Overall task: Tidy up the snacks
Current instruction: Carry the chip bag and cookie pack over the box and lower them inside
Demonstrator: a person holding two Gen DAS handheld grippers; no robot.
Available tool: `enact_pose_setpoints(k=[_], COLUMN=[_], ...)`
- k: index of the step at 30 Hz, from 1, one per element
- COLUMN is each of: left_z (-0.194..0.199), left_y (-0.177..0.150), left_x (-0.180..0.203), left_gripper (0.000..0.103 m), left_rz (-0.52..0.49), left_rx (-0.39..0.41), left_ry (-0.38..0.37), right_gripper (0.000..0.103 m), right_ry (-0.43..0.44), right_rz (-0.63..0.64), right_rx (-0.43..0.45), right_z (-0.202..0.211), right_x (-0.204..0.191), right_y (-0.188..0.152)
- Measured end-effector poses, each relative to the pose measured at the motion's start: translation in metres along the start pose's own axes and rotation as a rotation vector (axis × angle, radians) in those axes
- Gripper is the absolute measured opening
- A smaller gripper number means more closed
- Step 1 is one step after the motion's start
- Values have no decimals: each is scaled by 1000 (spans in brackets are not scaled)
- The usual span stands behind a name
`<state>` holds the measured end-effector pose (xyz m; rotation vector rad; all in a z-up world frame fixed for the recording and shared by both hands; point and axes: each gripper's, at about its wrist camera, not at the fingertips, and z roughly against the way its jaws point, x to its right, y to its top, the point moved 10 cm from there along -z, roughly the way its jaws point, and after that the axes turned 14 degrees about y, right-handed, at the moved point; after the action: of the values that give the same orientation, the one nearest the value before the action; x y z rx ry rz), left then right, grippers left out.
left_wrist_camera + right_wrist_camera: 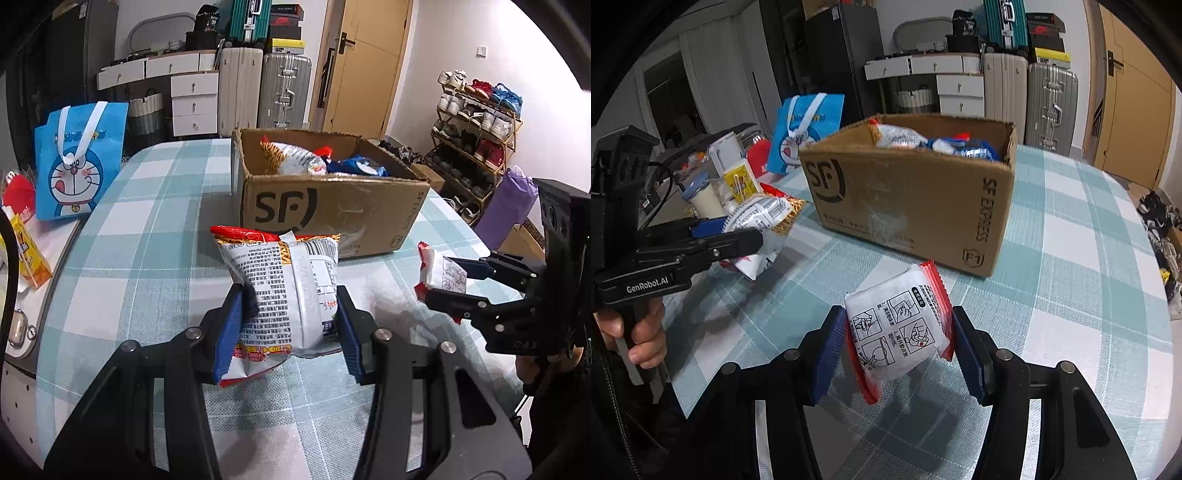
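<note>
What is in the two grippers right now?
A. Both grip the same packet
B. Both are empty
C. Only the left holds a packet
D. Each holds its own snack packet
D: the left gripper is shut on a noodle snack bag, and the right gripper is shut on a small red-edged white packet, both short of the SF cardboard box.

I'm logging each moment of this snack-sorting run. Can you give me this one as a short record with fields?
left gripper: shut on noodle packet, lifted off the table
right gripper: shut on white pouch with red edges
cardboard box: open, on checked tablecloth, snacks already inside
blue cartoon bag: upright, left of box
</note>
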<state>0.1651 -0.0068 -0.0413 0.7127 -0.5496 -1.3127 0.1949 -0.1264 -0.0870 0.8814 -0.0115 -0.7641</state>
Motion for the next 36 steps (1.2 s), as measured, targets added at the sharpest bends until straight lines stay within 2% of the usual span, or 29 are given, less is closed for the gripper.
enact_pose_setpoints(k=[11, 21, 29, 36], left_z=[14, 36, 45, 36], left_y=[14, 47, 74, 98], left_x=[-5, -8, -5, 0], left_gripper=[45, 45, 45, 45], left_rz=[17, 29, 27, 16], left_rx=[35, 98, 144, 169], left_ry=[-11, -9, 10, 27], right_gripper=[58, 58, 58, 58], right_ry=[-16, -23, -37, -35], right_rz=[17, 13, -50, -98], right_rx=[80, 181, 260, 276], right_z=[26, 52, 62, 56], right_x=[-6, -7, 5, 18], right_y=[15, 47, 75, 93])
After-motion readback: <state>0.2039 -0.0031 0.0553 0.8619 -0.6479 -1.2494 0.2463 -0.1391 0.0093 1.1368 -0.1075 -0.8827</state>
